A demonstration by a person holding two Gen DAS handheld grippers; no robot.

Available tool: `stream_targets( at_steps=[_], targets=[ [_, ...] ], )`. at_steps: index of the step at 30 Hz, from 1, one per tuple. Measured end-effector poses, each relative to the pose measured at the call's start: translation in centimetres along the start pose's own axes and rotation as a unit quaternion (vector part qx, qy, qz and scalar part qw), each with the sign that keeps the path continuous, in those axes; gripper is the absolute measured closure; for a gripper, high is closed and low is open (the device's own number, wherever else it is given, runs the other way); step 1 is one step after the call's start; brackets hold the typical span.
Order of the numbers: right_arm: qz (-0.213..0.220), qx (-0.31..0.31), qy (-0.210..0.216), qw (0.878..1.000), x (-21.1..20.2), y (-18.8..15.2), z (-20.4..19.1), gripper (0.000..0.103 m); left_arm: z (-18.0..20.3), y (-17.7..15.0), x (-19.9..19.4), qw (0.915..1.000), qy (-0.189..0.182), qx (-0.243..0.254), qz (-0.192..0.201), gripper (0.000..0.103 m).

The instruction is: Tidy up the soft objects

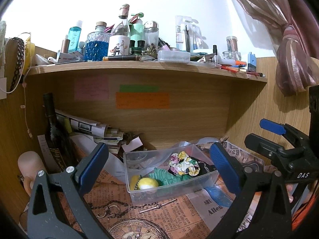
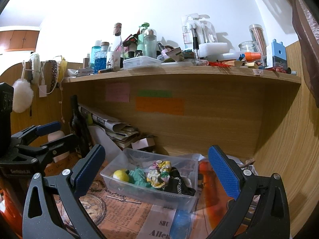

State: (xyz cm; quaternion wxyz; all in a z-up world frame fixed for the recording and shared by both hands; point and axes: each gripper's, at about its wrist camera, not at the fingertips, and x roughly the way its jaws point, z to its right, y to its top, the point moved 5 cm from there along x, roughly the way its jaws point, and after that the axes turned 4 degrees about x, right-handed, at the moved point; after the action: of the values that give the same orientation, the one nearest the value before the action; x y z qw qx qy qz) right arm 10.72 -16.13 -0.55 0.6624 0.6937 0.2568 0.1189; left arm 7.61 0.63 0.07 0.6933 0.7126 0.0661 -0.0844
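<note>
A clear plastic box (image 1: 137, 196) (image 2: 111, 176) stands on the printed paper desk cover. It holds a yellow pom-pom (image 1: 148, 183) (image 2: 120, 175), a green scrunchie (image 1: 166, 176) (image 2: 139, 177), a floral scrunchie (image 1: 184, 163) (image 2: 159, 172) and a black one with a chain (image 1: 205, 167) (image 2: 180, 184). My left gripper (image 1: 159, 167) is open and empty, in front of the box. My right gripper (image 2: 157, 171) is open and empty, also facing the box. Each gripper shows in the other's view, the right one (image 1: 265, 131) and the left one (image 2: 51, 133).
A wooden shelf (image 1: 139, 67) (image 2: 179, 72) above is crowded with bottles and jars. A dark wine bottle (image 1: 53, 131) (image 2: 78, 127) and stacked papers (image 1: 93, 129) (image 2: 117, 129) stand back left. A blue object (image 1: 216, 196) (image 2: 180, 224) lies by the box. A curtain (image 1: 289, 45) hangs right.
</note>
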Motion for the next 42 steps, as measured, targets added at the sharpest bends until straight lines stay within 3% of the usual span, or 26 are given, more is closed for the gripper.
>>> stream_targets(
  at_steps=[42],
  targets=[
    [-0.007,0.013,0.003,1.000,0.47,-0.41,-0.19,0.000,0.55,-0.21,0.49,0.9999,-0.011,0.002,-0.005,0.000]
  ],
)
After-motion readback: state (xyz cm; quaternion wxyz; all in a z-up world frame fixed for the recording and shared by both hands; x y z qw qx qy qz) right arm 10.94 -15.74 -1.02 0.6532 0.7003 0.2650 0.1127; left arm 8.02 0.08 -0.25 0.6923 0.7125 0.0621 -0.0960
